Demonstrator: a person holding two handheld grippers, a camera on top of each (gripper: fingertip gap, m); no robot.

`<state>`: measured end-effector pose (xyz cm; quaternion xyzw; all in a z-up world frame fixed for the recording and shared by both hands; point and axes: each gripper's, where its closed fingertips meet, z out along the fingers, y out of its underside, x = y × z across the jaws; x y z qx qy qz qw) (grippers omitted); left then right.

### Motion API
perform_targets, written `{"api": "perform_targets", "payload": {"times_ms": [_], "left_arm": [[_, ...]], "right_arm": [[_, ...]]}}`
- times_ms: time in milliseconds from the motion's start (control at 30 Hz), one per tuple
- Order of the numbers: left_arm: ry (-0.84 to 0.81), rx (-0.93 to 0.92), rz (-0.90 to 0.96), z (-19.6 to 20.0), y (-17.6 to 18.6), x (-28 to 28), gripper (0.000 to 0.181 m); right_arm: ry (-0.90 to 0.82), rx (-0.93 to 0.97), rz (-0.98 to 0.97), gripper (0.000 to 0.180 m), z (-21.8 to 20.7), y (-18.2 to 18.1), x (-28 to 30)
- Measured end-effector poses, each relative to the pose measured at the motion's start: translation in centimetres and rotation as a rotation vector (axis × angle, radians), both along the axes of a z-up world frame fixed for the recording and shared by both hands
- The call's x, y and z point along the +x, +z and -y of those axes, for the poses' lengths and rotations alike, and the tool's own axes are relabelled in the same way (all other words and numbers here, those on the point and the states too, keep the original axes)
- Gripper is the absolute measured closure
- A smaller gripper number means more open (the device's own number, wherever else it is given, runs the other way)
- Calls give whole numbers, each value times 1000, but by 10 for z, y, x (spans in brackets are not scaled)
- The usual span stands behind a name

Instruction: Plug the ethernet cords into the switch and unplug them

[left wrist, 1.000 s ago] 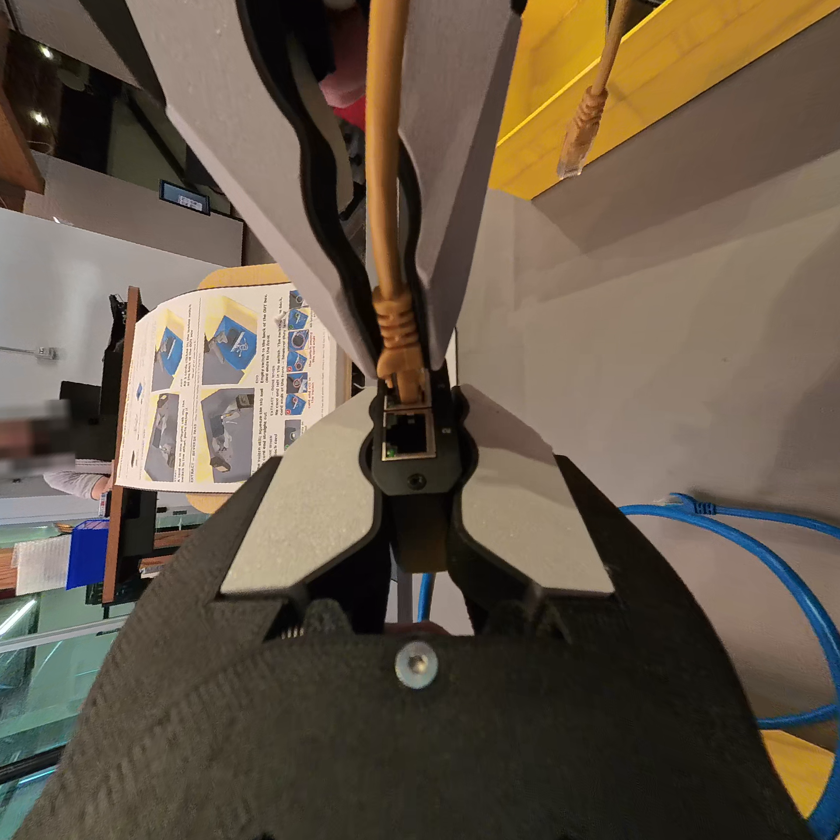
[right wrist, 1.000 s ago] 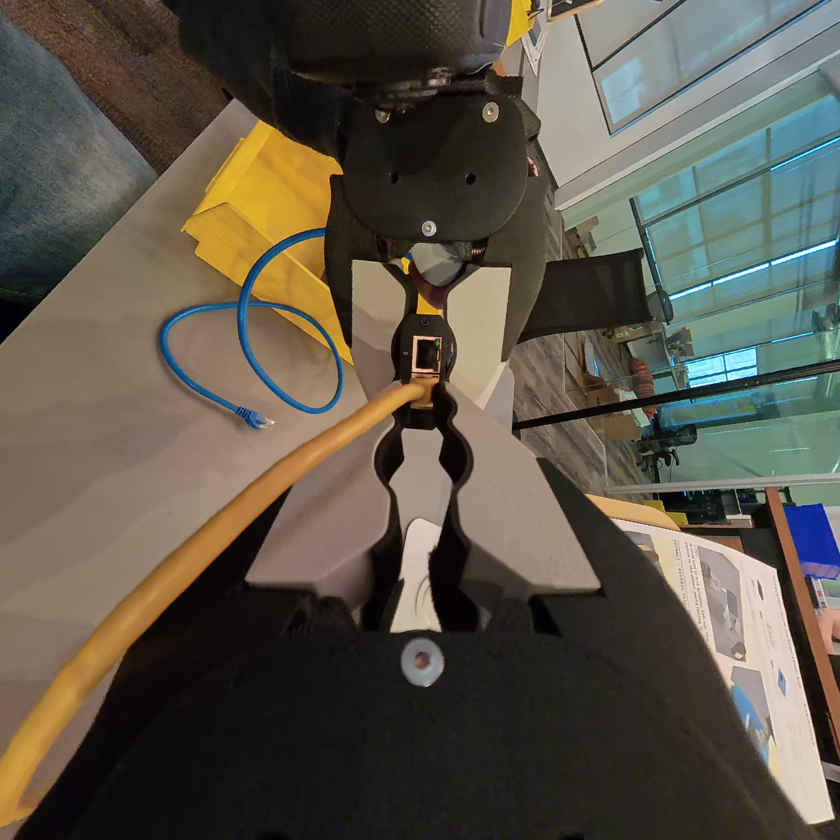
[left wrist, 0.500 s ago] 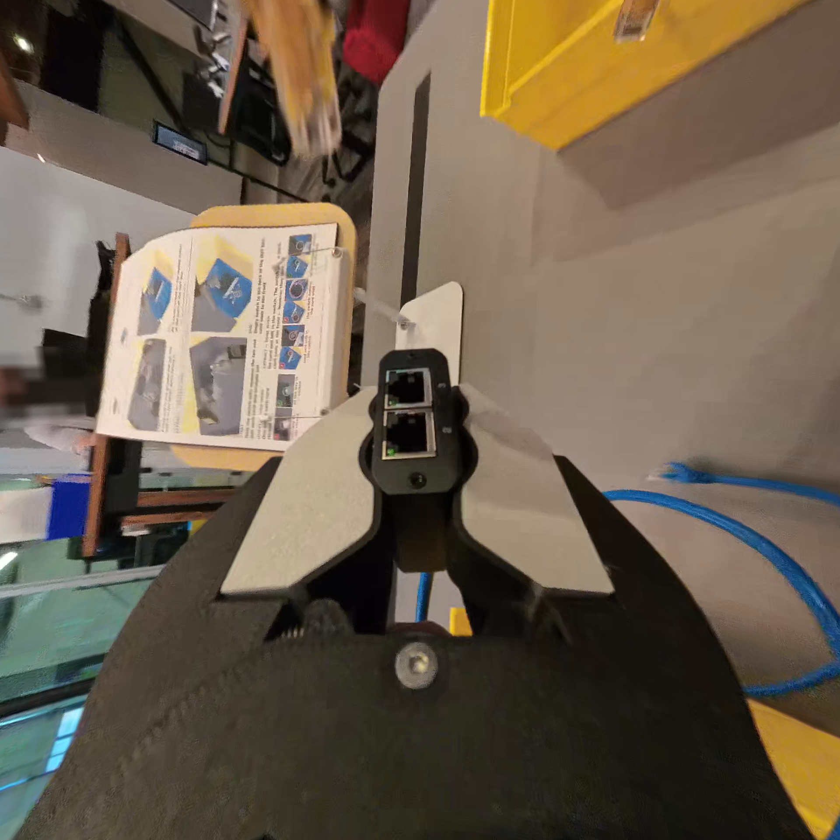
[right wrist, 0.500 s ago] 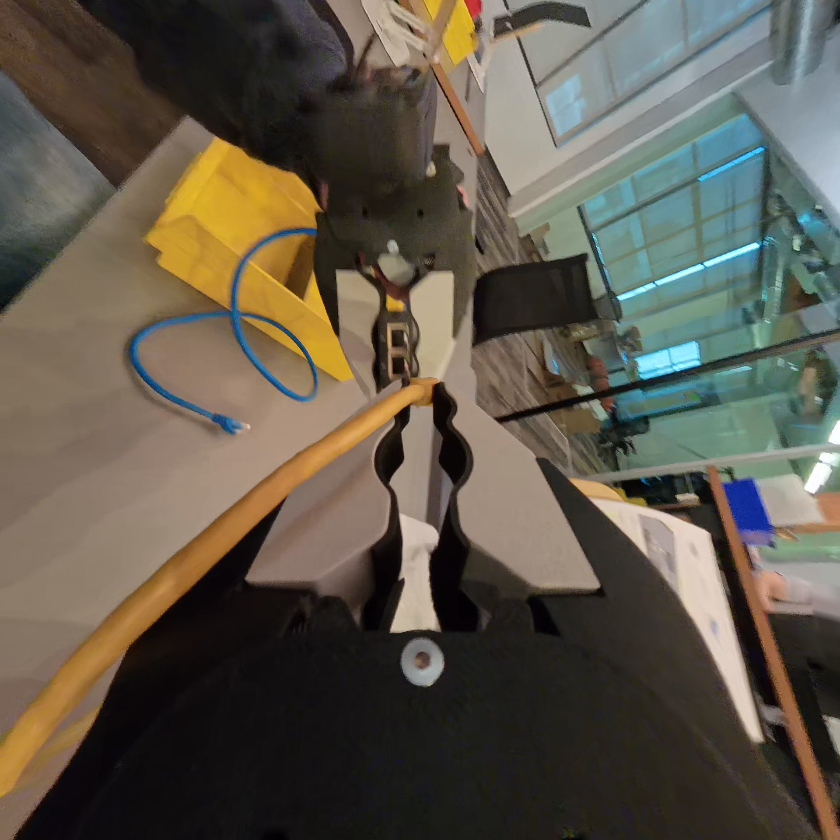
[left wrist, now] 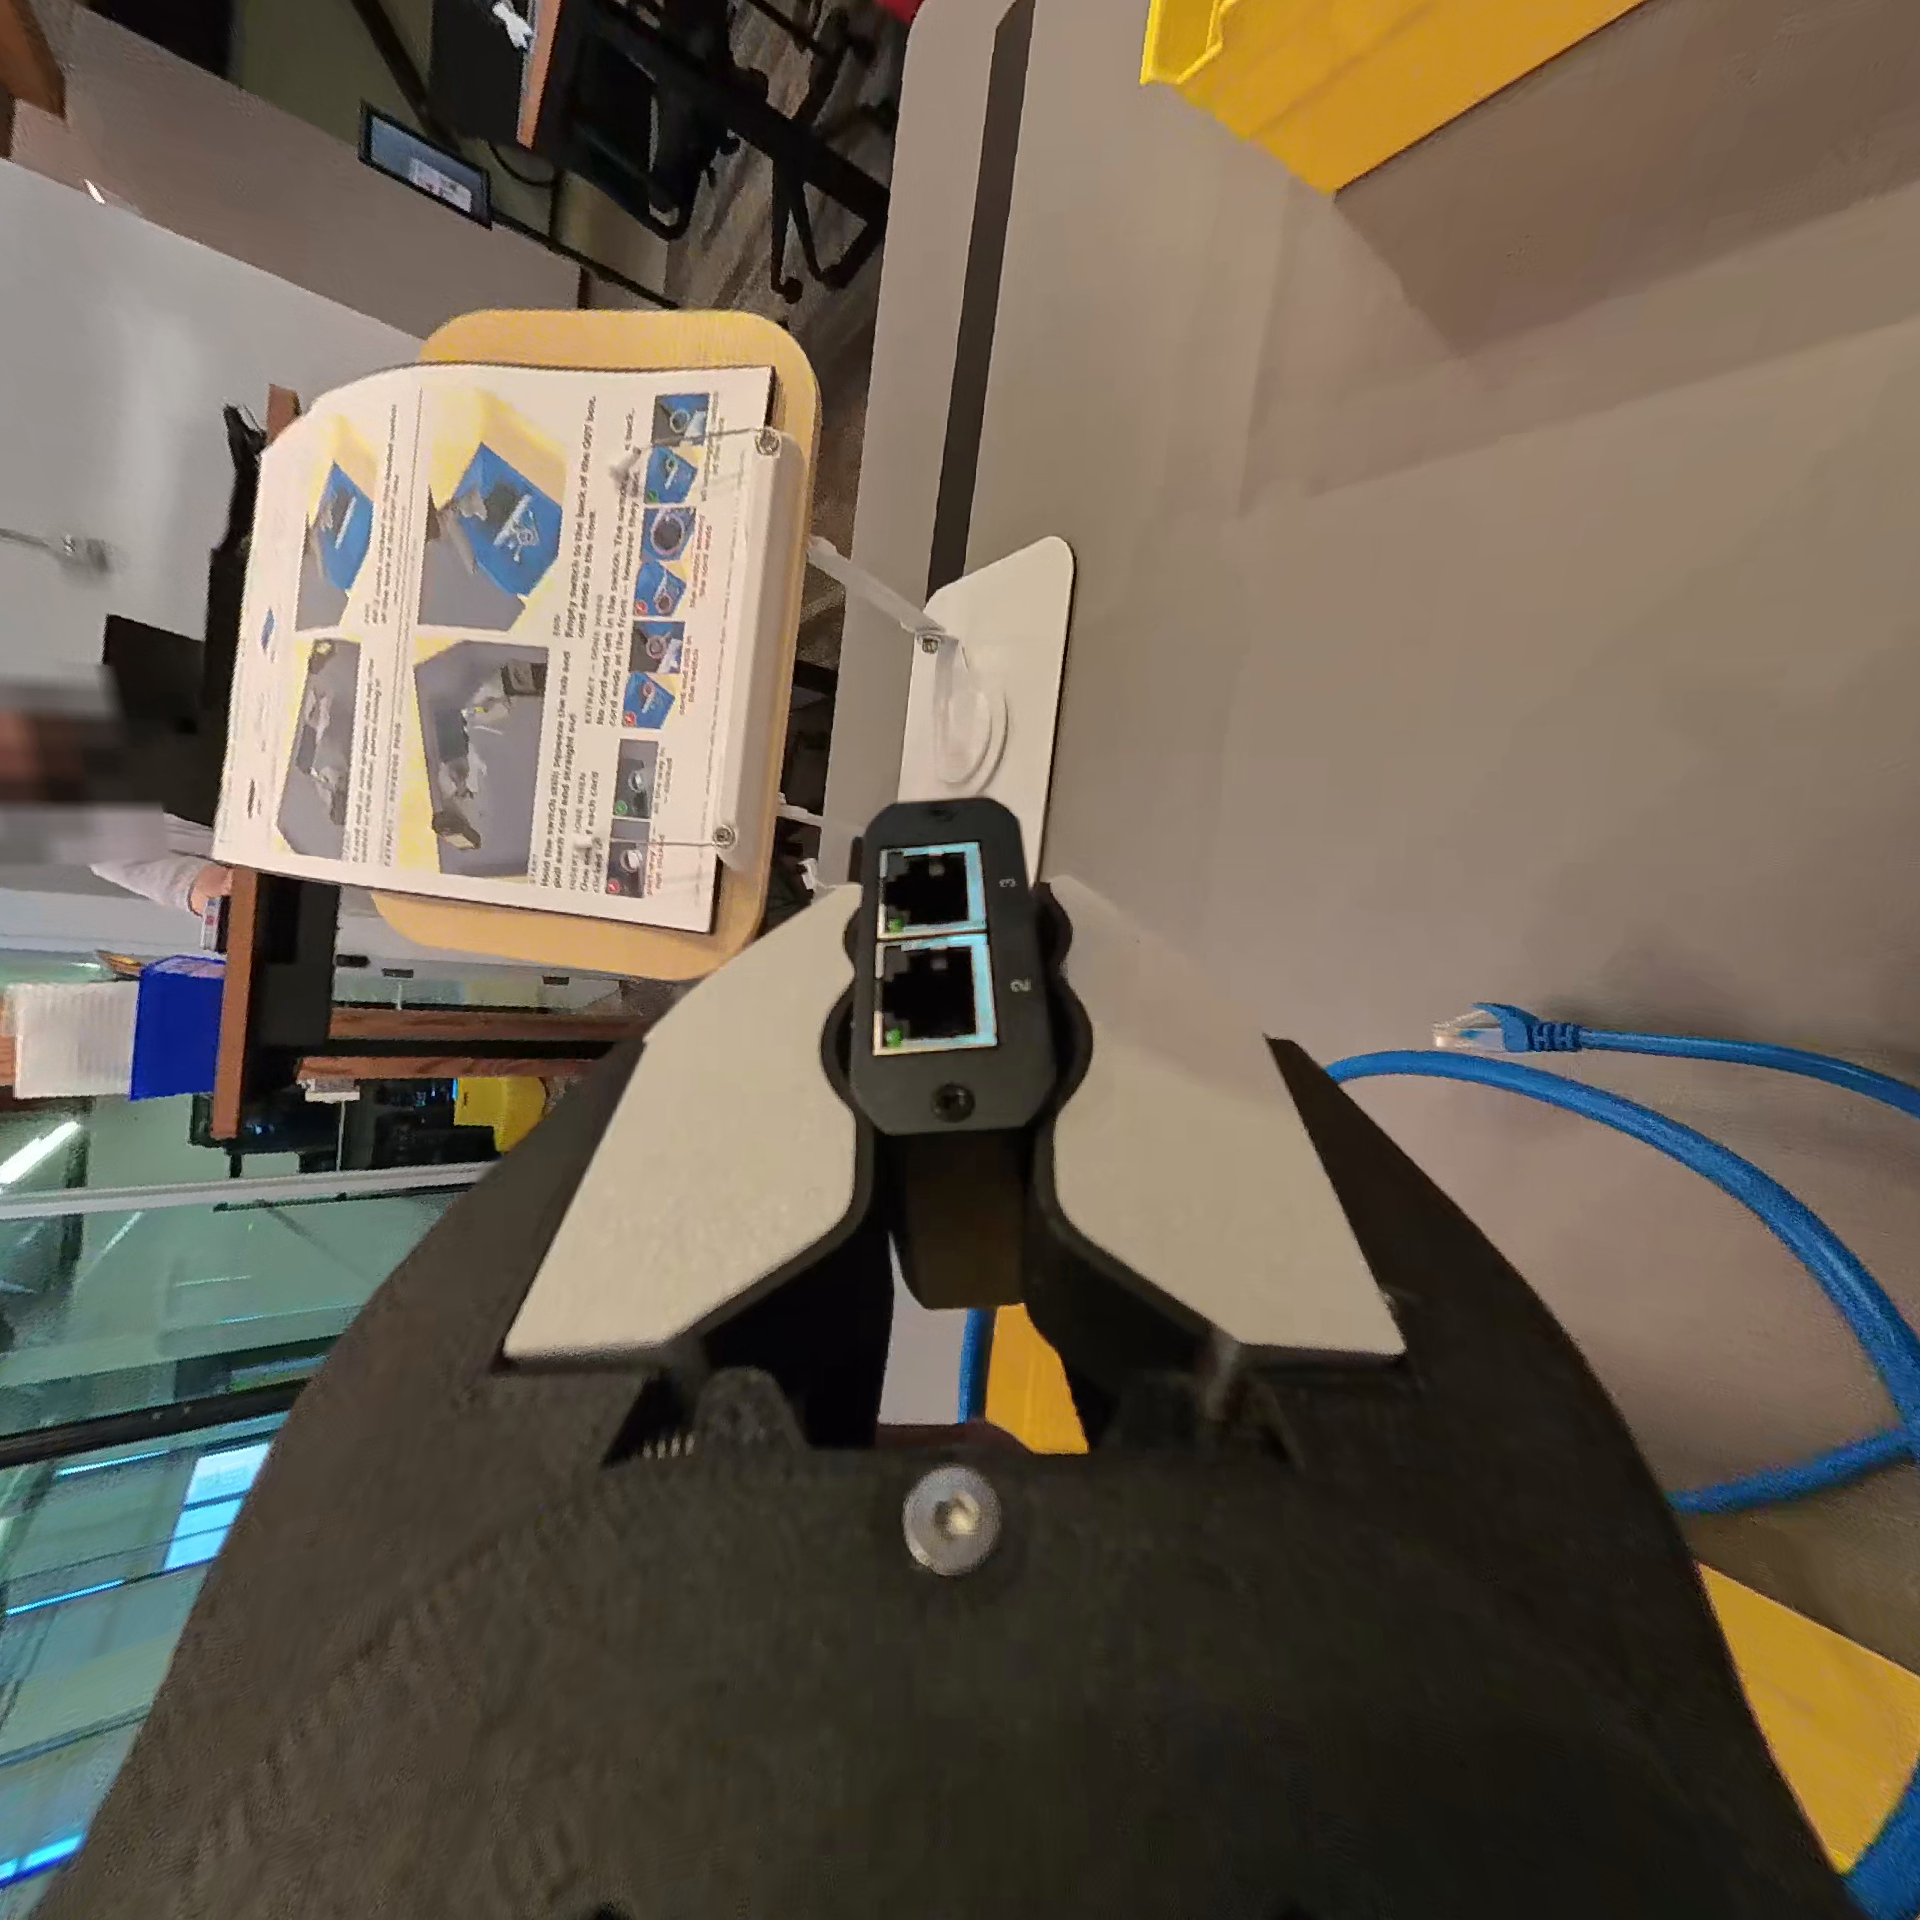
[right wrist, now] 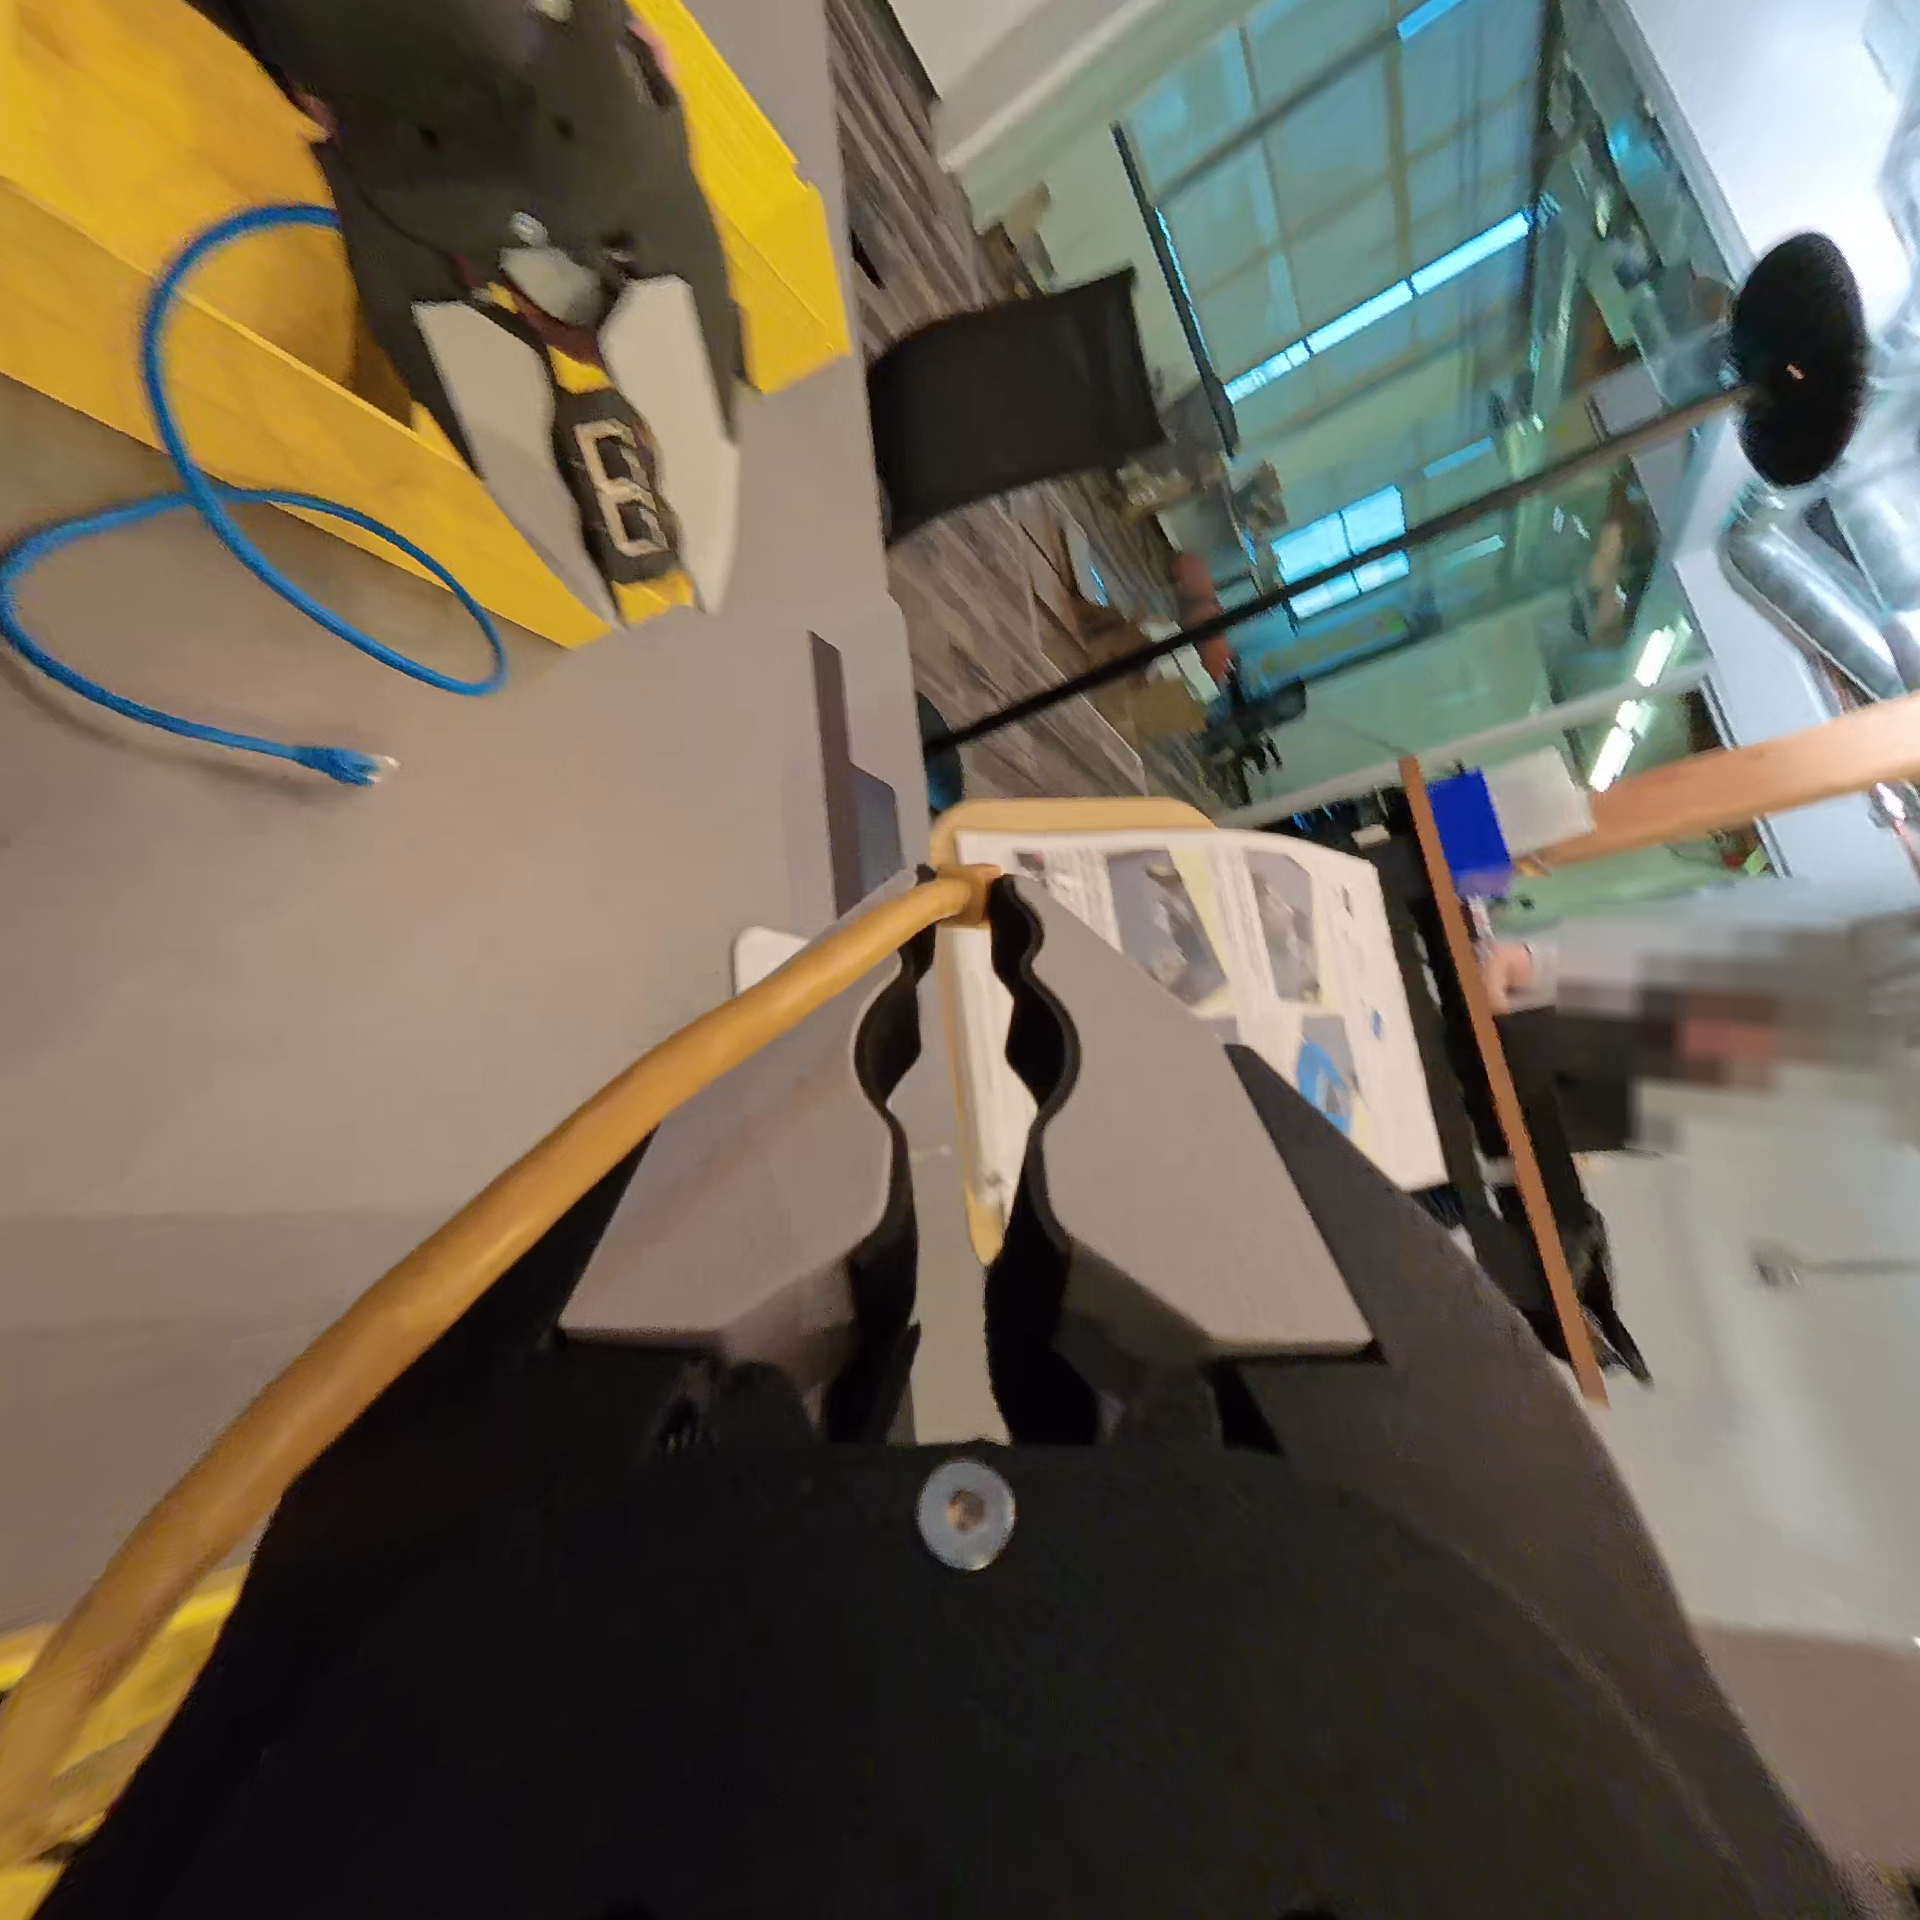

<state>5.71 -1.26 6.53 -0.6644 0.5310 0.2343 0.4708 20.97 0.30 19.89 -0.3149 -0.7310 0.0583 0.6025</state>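
Observation:
My left gripper [left wrist: 951, 977] is shut on a small black switch [left wrist: 940, 997], held above the grey table. Both of its ports face the camera and are empty. My right gripper [right wrist: 961, 904] is shut on the plug end of a yellow ethernet cord [right wrist: 582, 1132], which trails back down to the left; the plug is mostly hidden between the fingertips. In the right wrist view the left gripper with the switch [right wrist: 618, 494] is up at the top left, well apart from the cord. A blue ethernet cord [left wrist: 1683, 1153] lies loose on the table, also in the right wrist view [right wrist: 260, 582].
Yellow bins sit on the grey table [left wrist: 1507, 727] at the far edge [left wrist: 1351, 83] and near edge [right wrist: 260, 416]. A printed instruction sheet on a stand [left wrist: 499, 644] with a white base [left wrist: 997, 665] stands ahead. A person is behind it, blurred.
The yellow cord's plug has come out of the switch's upper port. My right gripper pulled it away and swung aside; both grippers moved apart. The switch stays in my left gripper.

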Motion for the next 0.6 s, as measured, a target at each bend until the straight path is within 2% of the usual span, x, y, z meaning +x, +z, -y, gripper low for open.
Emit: {"api": "perform_targets", "payload": {"times_ms": [33, 167, 267, 333, 500, 600], "left_arm": [[5, -5, 10, 1, -3, -1, 153], [18, -10, 30, 5, -12, -3, 153], [13, -15, 39, 7, -18, 1, 153], [9, -21, 46, 8, -22, 3, 153], [-2, -37, 48, 9, -31, 8, 153], [-3, -43, 36, 10, -35, 9, 153]], "right_arm": [[-49, 17, -4, 170, -7, 9, 10], [-322, 67, 9, 170, -42, 30, 62], [-513, 54, 24, 170, -63, 18, 99], [-606, 9, 45, 170, -77, -10, 119], [-847, -108, 135, 170, -118, -112, 170], [-1006, -106, 157, 170, -139, -162, 203]]}}
